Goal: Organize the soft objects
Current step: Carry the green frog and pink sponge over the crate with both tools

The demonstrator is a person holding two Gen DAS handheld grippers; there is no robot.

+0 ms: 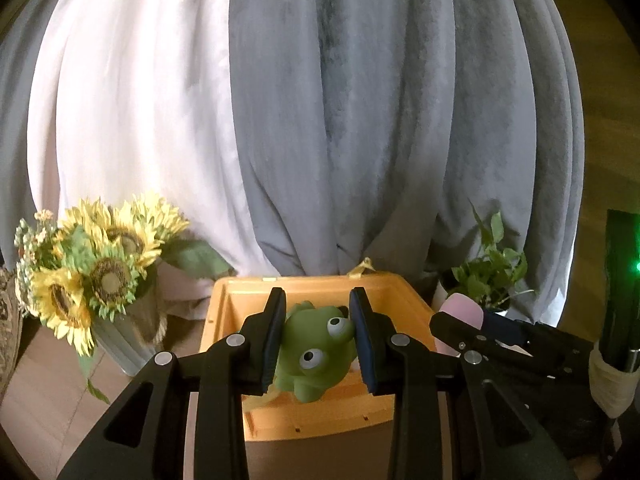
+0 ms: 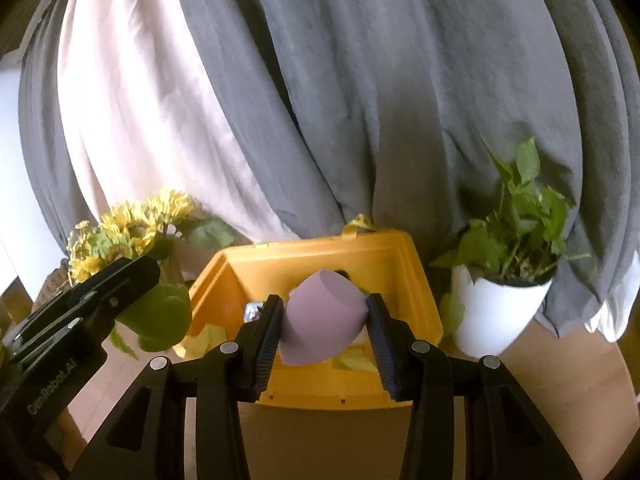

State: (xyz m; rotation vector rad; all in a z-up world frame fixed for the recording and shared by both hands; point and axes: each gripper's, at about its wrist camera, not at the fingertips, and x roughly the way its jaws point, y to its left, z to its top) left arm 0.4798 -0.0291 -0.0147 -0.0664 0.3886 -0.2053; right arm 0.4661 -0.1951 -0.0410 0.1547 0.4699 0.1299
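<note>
Behind brown tabletop (image 2: 568, 364), grey curtains (image 1: 400, 120), sunflowers (image 1: 100, 264), potted plant (image 2: 516, 248)

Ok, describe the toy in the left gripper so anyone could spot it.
Find the orange bin before the grey curtain. Above it, the left gripper clamps a green frog. Its bulging white eyes set it apart from the plain pink piece beside it.

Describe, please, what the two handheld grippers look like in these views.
Both the left gripper and the right gripper are matte black, with angular linkage arms that have triangular cut-outs and round silver pivot pins. The fingers carry ribbed dark blue pads. One body bears white "GenRobot.AI" lettering. No cables or sleeves show.
</note>
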